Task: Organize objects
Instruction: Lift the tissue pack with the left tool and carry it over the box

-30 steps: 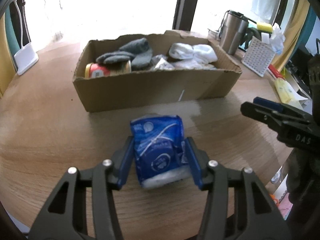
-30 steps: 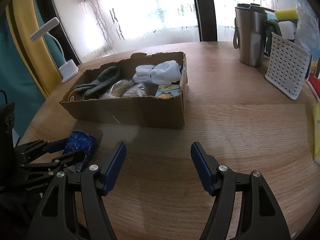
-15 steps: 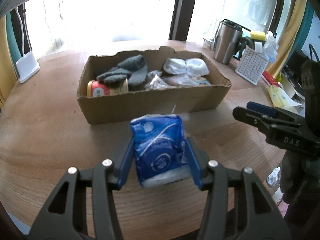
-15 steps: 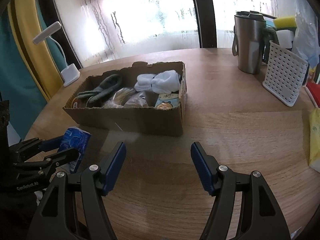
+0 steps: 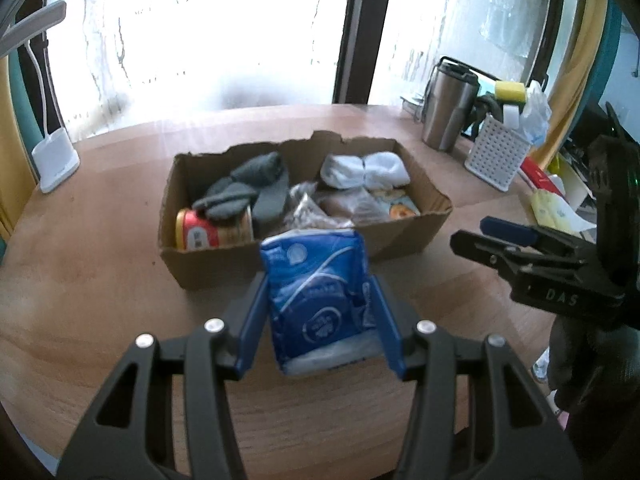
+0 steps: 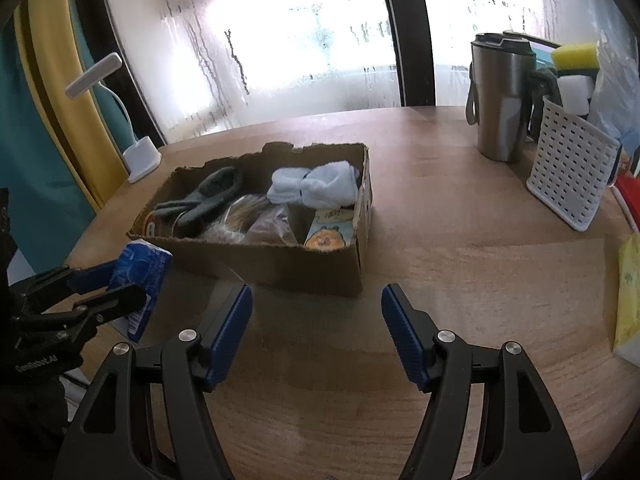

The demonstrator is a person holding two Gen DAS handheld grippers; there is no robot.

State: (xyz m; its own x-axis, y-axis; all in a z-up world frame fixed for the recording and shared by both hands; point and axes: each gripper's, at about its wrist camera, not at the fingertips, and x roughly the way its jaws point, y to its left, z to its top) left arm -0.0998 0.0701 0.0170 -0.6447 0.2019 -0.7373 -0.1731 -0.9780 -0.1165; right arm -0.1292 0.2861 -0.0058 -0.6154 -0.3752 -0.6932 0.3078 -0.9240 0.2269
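Observation:
My left gripper [image 5: 318, 316] is shut on a blue tissue pack [image 5: 318, 296] and holds it in the air in front of the open cardboard box [image 5: 404, 236]. The box holds grey socks [image 5: 248, 188], white socks [image 5: 364, 170], a red can [image 5: 198, 234] and plastic-wrapped snacks [image 5: 320, 210]. In the right wrist view the pack [image 6: 140, 272] sits in the left gripper [image 6: 108, 284] at the box's [image 6: 320, 268] near left corner. My right gripper [image 6: 316, 320] is open and empty, above the table in front of the box; it also shows in the left wrist view [image 5: 504, 236].
A steel tumbler [image 6: 500, 100] and a white perforated basket [image 6: 568, 176] with sponges stand at the back right. A yellow packet [image 6: 628, 296] lies at the right edge. A white desk lamp [image 6: 140, 156] stands at the back left. The table [image 6: 460, 260] is round and wooden.
My left gripper has lifted the tissue pack higher, so I see more into the box. My right gripper has also risen a little and stays open.

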